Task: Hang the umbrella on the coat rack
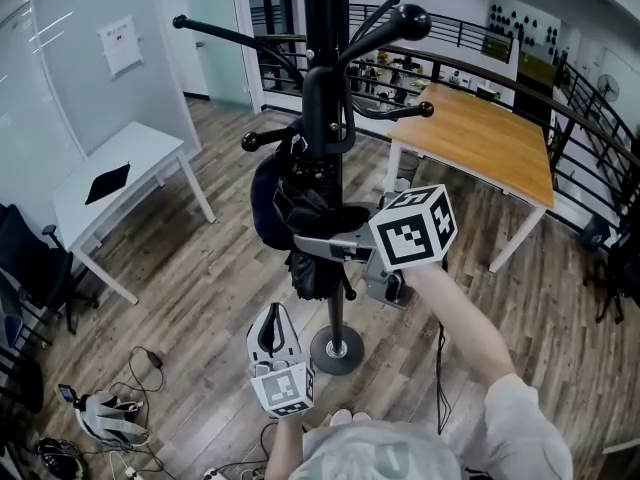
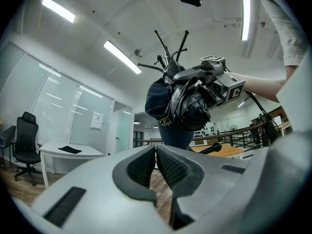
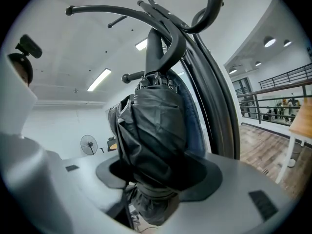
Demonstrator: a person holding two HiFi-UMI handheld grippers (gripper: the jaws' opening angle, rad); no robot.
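The black coat rack (image 1: 325, 28) stands in the middle on a round base (image 1: 336, 349), its hooked arms spreading at the top. A folded black umbrella (image 1: 312, 208) hangs upright against the pole, its curved handle (image 1: 318, 103) up among the arms. Whether the handle rests on an arm I cannot tell. My right gripper (image 1: 322, 240) is shut on the umbrella's bundled canopy (image 3: 153, 130), which fills the space between its jaws (image 3: 158, 172). My left gripper (image 1: 272, 316) hovers lower, near the base, shut and empty (image 2: 156, 152), pointing at the umbrella (image 2: 190, 108).
A dark blue cloth item (image 1: 262, 203) hangs on the rack beside the umbrella. A white table (image 1: 150, 148) stands at the left and a wooden table (image 1: 480, 133) at the back right. Cables and gear (image 1: 110, 418) lie on the floor at lower left.
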